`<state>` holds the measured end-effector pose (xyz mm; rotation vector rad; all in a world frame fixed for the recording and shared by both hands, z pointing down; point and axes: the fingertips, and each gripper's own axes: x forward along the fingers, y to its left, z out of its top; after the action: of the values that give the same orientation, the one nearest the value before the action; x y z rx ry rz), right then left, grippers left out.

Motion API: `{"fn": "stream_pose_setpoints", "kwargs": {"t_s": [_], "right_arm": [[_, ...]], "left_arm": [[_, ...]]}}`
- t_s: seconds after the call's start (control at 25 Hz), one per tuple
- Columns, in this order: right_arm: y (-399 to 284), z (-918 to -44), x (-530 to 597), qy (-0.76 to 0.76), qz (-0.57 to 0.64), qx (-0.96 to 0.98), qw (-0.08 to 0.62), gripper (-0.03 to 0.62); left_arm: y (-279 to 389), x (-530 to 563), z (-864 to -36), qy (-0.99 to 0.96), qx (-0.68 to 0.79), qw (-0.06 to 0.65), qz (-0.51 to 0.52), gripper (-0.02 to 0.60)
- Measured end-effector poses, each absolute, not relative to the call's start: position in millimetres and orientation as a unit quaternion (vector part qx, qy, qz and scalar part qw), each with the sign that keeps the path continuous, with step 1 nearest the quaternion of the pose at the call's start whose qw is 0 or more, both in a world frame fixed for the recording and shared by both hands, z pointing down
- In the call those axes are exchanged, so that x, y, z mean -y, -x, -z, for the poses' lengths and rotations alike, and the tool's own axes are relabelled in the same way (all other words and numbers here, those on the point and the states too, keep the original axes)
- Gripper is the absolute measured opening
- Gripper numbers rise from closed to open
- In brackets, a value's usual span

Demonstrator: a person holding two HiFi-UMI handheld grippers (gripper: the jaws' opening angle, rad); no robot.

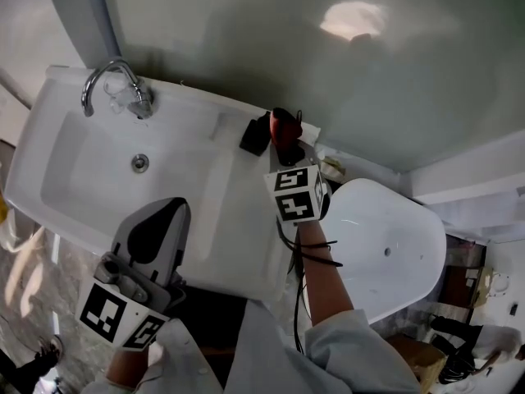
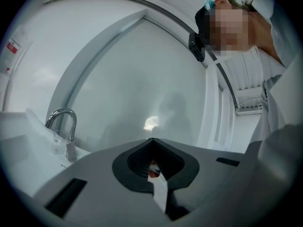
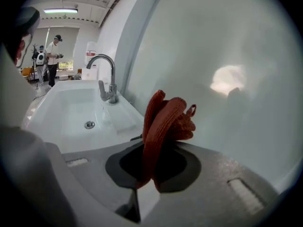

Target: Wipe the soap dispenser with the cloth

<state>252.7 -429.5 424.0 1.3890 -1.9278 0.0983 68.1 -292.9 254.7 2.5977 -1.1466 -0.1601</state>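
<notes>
A red cloth (image 3: 163, 122) is bunched between the jaws of my right gripper (image 3: 151, 150), which is shut on it. In the head view the cloth (image 1: 285, 125) hangs over the sink's back right corner, and the right gripper (image 1: 289, 148) is mostly hidden under its marker cube. Just left of the cloth stands a small black object (image 1: 256, 135), apparently the soap dispenser; I cannot tell if they touch. My left gripper (image 1: 157, 220) hovers over the sink's front edge, shut with nothing in it. In its own view the left gripper (image 2: 152, 143) points at the wall.
The white sink (image 1: 205, 212) has a chrome faucet (image 1: 115, 84) at the back left and a drain (image 1: 140, 162). A clear glass (image 2: 57, 142) stands by the faucet. A white rounded fixture (image 1: 385, 245) lies to the right. People stand far off (image 3: 57, 51).
</notes>
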Motion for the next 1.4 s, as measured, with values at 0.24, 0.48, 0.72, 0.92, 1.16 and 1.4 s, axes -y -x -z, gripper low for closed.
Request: {"fn": "stream_pose_setpoints", "kwargs": {"t_s": [0.24, 0.48, 0.72, 0.92, 1.16, 1.4], "right_arm": [[-230.6, -433.5, 440.1, -0.524, -0.03, 0.758, 0.388, 0.055], [-216.4, -459.2, 429.9, -0.508, -0.039, 0.763, 0.398, 0.055], [-212.1, -496.8, 423.1, -0.489, -0.06, 0.762, 0.419, 0.055], [-210.1, -530.6, 415.6, -0.473, -0.093, 0.761, 0.434, 0.055], [-204.7, -540.3, 403.4, -0.462, -0.112, 0.763, 0.438, 0.055], [-188.0, -500.1, 401.0, -0.485, -0.142, 0.79, 0.347, 0.055]], "left_arm": [[-61.5, 294.4, -259.5, -0.901, 0.403, 0.154, 0.054, 0.003], [-58.4, 294.3, -265.1, -0.897, 0.409, 0.159, 0.054, 0.003], [-52.0, 294.3, -271.7, -0.892, 0.42, 0.161, 0.047, 0.003], [-42.5, 292.7, -273.1, -0.886, 0.433, 0.161, 0.044, 0.003], [-41.9, 290.3, -271.2, -0.887, 0.431, 0.158, 0.043, 0.003], [-46.0, 289.4, -267.2, -0.892, 0.423, 0.154, 0.046, 0.003]]}}
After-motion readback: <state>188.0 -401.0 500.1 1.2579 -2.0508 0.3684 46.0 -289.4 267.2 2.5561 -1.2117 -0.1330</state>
